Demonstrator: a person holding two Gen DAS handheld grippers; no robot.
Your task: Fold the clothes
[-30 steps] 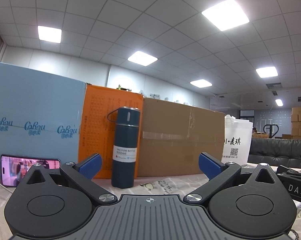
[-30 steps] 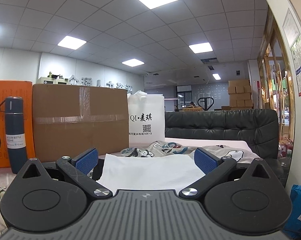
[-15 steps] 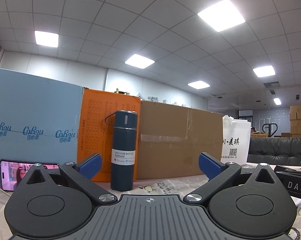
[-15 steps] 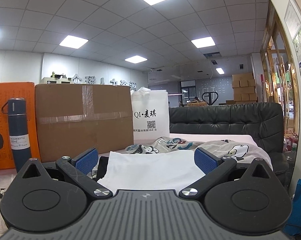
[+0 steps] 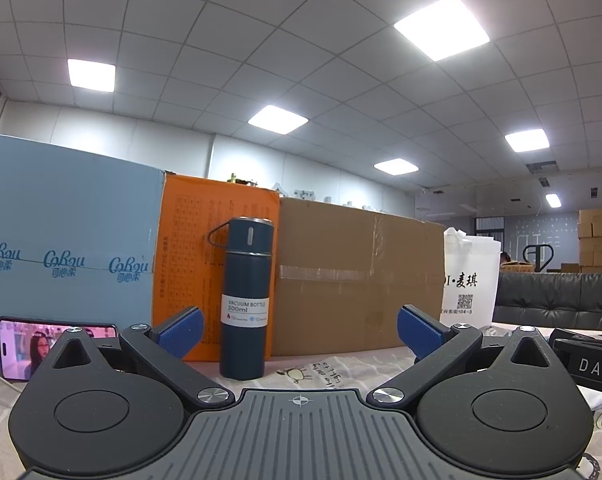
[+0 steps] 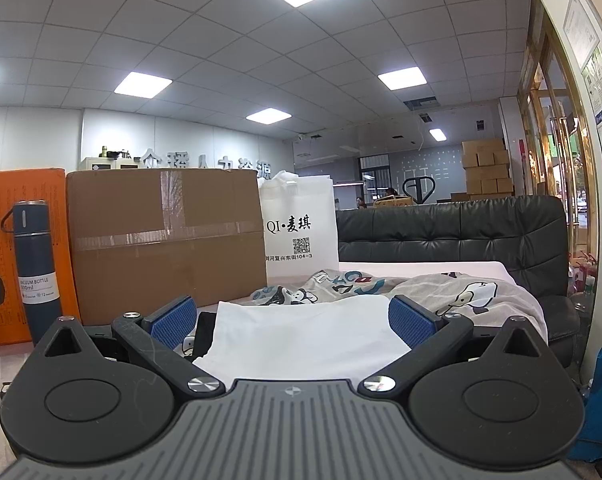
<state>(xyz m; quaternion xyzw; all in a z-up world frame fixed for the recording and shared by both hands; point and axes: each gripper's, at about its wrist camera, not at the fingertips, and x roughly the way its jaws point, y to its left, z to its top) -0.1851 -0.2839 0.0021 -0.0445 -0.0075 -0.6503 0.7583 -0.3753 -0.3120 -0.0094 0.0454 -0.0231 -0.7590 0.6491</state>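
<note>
The left hand-held gripper (image 5: pixel 299 330) is spread wide, and its two blue pads (image 5: pixel 179 332) hold nothing between them. It looks low over the surface (image 5: pixel 341 364), which is covered with a printed cloth. Straight in front of it a dark blue vacuum bottle (image 5: pixel 245 298) stands upright (its label reads 500ml). Behind the bottle an orange box (image 5: pixel 189 256) and a brown cardboard box (image 5: pixel 357 276) stand side by side, and a light blue box (image 5: pixel 65 248) is to the left of the orange one. A phone (image 5: pixel 25 346) with a lit screen leans at the foot of the blue box. A white bag (image 5: pixel 469 280) with a QR code is to the right of the cardboard box.

The right hand-held gripper (image 6: pixel 292 322) is spread wide too, with empty space between its pads (image 6: pixel 411 326). A white garment (image 6: pixel 305 340) lies flat on the surface just in front of it, and its near edge reaches in between the two fingers; I cannot tell if it touches them. Behind the white garment a grey garment with cartoon prints (image 6: pixel 453 294) lies crumpled, and it reaches toward the right edge of the surface. A black leather sofa (image 6: pixel 453 232) stands behind the surface.
</note>
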